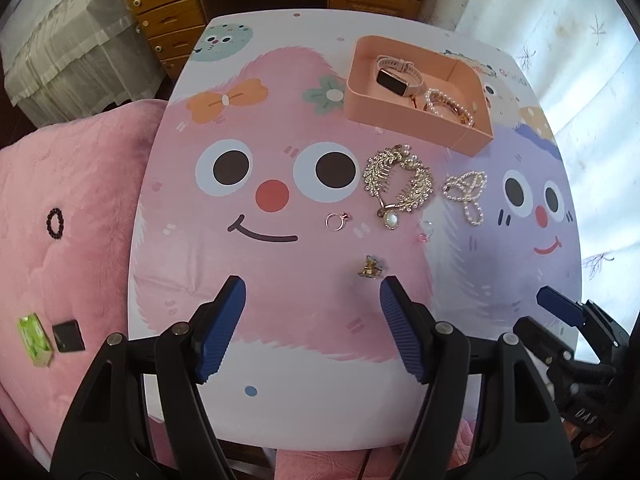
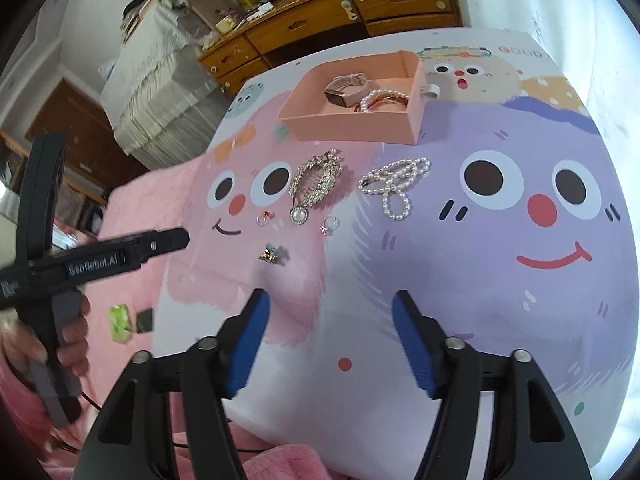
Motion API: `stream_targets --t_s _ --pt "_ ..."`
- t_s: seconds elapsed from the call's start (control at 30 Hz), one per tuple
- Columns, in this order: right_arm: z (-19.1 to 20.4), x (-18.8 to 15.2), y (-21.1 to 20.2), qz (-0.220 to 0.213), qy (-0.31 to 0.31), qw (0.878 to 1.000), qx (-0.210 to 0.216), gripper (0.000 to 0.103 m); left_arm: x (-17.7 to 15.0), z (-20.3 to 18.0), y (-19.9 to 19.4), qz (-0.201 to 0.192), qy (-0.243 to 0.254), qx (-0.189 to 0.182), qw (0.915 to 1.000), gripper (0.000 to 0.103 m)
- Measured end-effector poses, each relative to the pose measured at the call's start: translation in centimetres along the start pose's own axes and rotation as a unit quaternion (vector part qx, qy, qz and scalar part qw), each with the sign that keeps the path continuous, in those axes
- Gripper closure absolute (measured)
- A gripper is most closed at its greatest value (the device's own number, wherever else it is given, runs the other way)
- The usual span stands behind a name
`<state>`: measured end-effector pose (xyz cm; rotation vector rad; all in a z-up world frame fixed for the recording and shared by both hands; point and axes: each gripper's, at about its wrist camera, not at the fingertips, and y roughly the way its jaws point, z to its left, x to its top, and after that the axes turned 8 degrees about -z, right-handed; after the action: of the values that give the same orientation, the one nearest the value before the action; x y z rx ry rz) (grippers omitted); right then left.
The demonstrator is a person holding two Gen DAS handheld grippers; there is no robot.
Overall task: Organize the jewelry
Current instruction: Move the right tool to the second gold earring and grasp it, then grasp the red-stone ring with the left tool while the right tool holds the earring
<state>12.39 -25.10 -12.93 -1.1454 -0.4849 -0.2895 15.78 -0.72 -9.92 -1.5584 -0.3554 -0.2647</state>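
Left gripper [image 1: 312, 304]: fingers spread wide, holding nothing, above the table's near edge.
Right gripper [image 2: 330, 316]: also spread and empty, near the same edge.
Nearest piece: a small gold clip [image 1: 371, 267] lies just beyond the left gripper's right finger, apart from it.
Further out: two rings [image 1: 336, 221], [image 1: 425, 229], a gold hair comb [image 1: 400, 180] and a pearl bow [image 1: 466, 194], all loose mid-table.
Box [image 1: 362, 60]: pink, toward the far right corner, already holding a watch [image 1: 394, 74] and a pearl bracelet [image 1: 448, 106].
Step in hand: probably picking up the clip.
Doing it well: centre both fingers around the clip, come down low to the tabletop, close gently, since it is tiny and may skid, then carry it over the box wall.
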Motion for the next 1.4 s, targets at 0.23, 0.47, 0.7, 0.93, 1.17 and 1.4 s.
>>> stream_targets --t_s 0.23,0.47,0.7,0.93,1.17,1.4 --pt "4.6 -1.8 3.5 -0.03 -0.085 0.995 -0.044 0.035 1.9 0.1 3.3 0.022 0.08 -0.041 0.9957 0.036" --pt "9.8 -3.3 7.0 -0.068 -0.105 0.988 -0.086 0.035 3.6 0.0 6.9 0.038 0.169 -0.117 0.9779 0.036" --pt "13.3 -3.3 9.7 -0.109 -0.088 0.983 -0.118 0.041 3.5 -0.6 8.6 -0.001 0.252 -0.186 0.9497 0.037" --pt "14.1 -2.6 13.4 -0.103 -0.054 0.983 -0.141 0.054 2.8 -0.5 10.5 -0.019 0.283 -0.208 0.9361 0.065" --pt "13.4 -1.7 15.2 -0.102 -0.028 0.982 -0.158 0.065 1.8 -1.1 11.4 -0.021 0.322 -0.224 0.9197 0.086" --pt "12.4 -1.3 16.1 -0.081 -0.029 0.986 -0.146 0.08 1.4 -1.1 11.4 -0.026 0.333 -0.234 0.9129 0.096"
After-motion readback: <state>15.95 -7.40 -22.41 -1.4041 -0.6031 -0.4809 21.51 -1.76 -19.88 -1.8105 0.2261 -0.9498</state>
